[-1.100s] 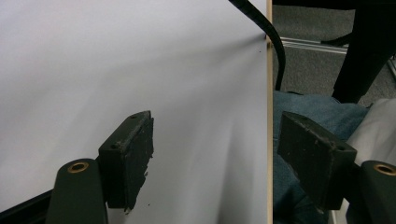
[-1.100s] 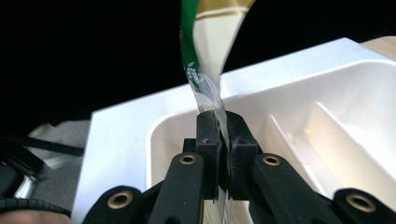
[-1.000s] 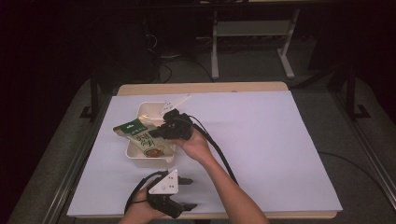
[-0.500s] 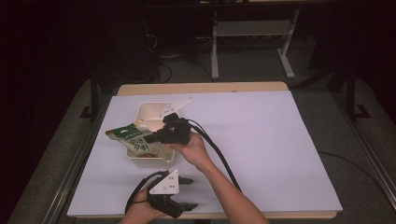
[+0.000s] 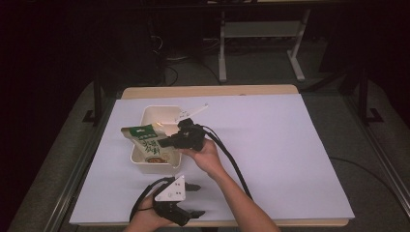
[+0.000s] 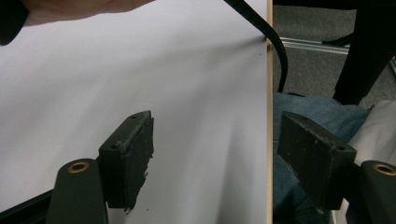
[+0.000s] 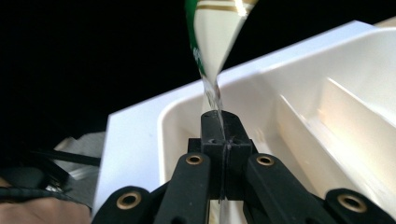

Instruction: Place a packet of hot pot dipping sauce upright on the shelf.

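Right gripper over white container, fingers clamped on edge of green packet; packet held up above container, tilted, apart from its floor; in right gripper view packet tapers down into closed fingers, container divided inside; left gripper near front edge of surface, fingers apart, nothing between; white sheet covers surface.
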The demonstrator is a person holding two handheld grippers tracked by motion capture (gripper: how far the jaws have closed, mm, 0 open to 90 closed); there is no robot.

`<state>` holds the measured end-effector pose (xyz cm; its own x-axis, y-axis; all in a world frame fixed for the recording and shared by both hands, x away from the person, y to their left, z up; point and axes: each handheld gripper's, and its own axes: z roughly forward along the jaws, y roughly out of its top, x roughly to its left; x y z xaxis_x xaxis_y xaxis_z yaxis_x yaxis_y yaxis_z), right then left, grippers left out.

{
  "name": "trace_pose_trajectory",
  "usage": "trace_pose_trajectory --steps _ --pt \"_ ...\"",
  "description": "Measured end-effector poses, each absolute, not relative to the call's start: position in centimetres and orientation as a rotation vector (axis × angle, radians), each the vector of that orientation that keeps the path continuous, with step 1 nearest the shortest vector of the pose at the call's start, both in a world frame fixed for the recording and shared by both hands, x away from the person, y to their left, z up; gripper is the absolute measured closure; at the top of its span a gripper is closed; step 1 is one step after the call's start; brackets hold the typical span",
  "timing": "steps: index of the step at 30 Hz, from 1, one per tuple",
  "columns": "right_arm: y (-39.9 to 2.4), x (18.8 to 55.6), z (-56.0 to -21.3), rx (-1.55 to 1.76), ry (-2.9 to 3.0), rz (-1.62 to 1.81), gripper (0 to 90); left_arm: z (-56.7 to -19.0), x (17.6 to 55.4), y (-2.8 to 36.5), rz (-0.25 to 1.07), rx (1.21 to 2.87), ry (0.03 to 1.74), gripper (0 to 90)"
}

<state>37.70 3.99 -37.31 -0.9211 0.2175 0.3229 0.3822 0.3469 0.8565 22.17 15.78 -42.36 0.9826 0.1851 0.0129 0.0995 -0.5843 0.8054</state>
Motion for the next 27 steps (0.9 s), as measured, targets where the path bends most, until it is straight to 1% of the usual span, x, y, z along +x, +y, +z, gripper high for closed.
trace_pose_trajectory --steps 8,15,18,21,24,27 --pt "3.0 38.3 -38.6 -0.609 -2.498 -1.531 87.4 -42.5 22.3 15.6 0.114 2.202 0.200 26.8" --pt "2.5 38.3 -38.1 -0.621 -2.499 -1.536 76.3 -42.6 22.4 15.5 0.115 2.202 0.217 26.2" --pt "2.2 38.1 -37.9 -0.621 -2.511 -1.530 69.5 -42.6 22.5 15.4 0.118 2.202 0.223 25.5" --pt "1.8 38.0 -37.6 -0.623 -2.527 -1.524 64.6 -42.7 22.6 15.4 0.121 2.202 0.233 25.1" --pt "1.3 38.0 -37.6 -0.631 -2.529 -1.520 62.2 -42.7 22.7 15.4 0.117 2.200 0.241 24.4" --pt "0.8 38.0 -37.6 -0.641 -2.529 -1.514 57.7 -42.8 22.8 15.5 0.117 2.201 0.249 24.2"
